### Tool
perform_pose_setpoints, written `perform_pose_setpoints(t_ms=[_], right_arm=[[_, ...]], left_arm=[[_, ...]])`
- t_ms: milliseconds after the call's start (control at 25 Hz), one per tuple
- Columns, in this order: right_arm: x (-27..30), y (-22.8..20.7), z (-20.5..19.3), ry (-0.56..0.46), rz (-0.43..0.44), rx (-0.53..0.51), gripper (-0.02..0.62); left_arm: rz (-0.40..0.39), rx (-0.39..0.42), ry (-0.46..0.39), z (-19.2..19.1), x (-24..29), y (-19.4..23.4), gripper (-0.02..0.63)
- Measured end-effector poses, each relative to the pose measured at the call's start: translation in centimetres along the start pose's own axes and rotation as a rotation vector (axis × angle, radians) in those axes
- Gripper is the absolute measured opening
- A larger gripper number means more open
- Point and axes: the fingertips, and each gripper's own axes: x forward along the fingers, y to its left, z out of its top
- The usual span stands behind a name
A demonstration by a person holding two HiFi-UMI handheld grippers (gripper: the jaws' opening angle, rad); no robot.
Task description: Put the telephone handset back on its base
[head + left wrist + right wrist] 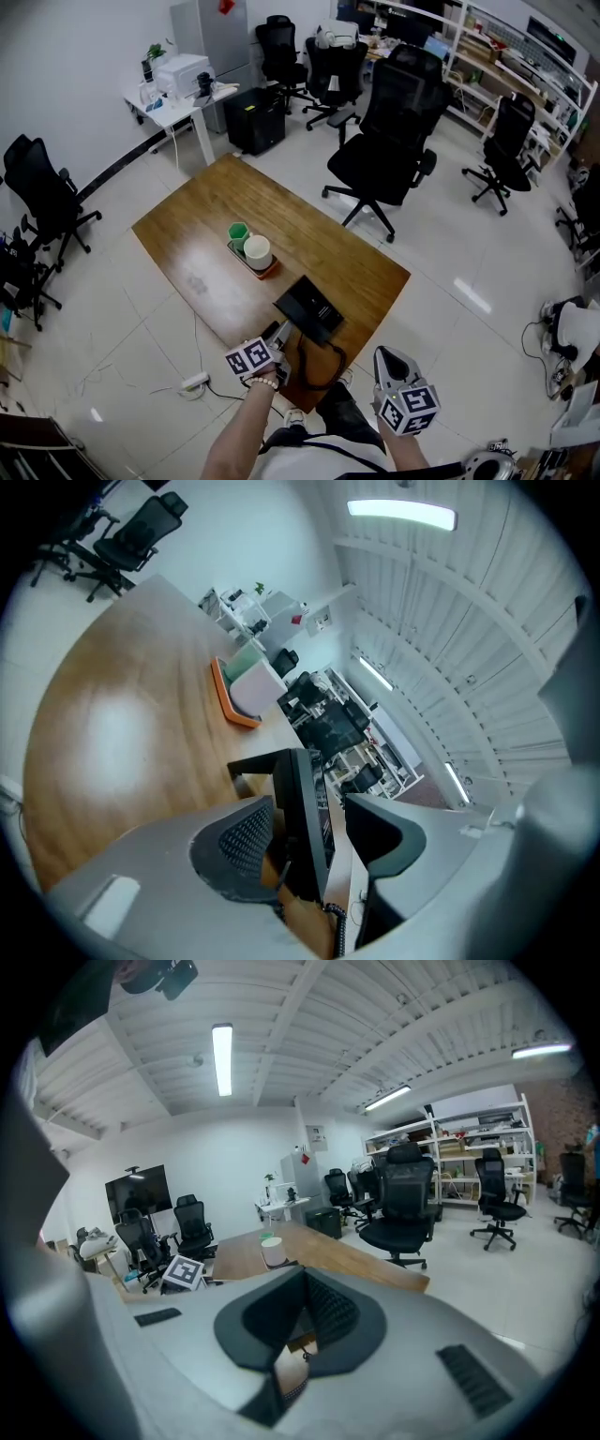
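My left claw (314,836) is open, its jaws straddling a black slab (302,808) of the phone (309,307) at the near edge of the surface (206,234), with the cord (339,932) just below. I take the slab for the handset but can't tell it from the base here. My right claw (302,1321) is closed on nothing, off the surface's near edge. My read: nothing is gripped, so clamp, lift and seat are all left.
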Motion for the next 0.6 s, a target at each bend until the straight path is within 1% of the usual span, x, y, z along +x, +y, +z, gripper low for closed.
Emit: perform_pose_setpoints(t_ms=[160, 200, 240, 320, 360, 400, 480, 600], right_arm=[[-0.9, 0.8, 0.0, -0.023, -0.019, 0.006, 0.002], [-1.1, 1.0, 0.0, -0.026, -0.024, 0.007, 0.002], [-1.4, 1.2, 0.1, -0.030, -0.029, 0.007, 0.002], [-1.9, 1.5, 0.4, -0.039, -0.036, 0.004, 0.002], [-2.1, 1.7, 0.6, -0.043, -0.038, 0.002, 0.002], [-2.4, 1.9, 0.7, -0.045, -0.039, 0.000, 0.002], [-2.8, 2.4, 0.8, -0.050, -0.037, -0.002, 0.002], [-3.2, 3.2, 0.8, -0.061, -0.028, -0.003, 0.002]], left_arm=[[-0.004, 0.049, -0.042, 1.4, -4.8, -0.5, 0.244], [0.000, 0.065, -0.047, 1.7, -6.1, -0.5, 0.220], [0.011, 0.086, -0.050, 2.0, -7.5, -0.5, 0.174], [0.060, 0.149, -0.045, 2.2, -10.0, -0.6, 0.029], [0.093, 0.185, -0.032, 2.1, -11.1, -0.6, 0.006], [0.127, 0.215, -0.015, 1.9, -12.1, -0.6, 0.006], [0.174, 0.246, 0.013, 1.3, -13.9, -0.7, 0.006], [0.165, 0.279, 0.018, 0.4, -15.7, -2.3, 0.006]])
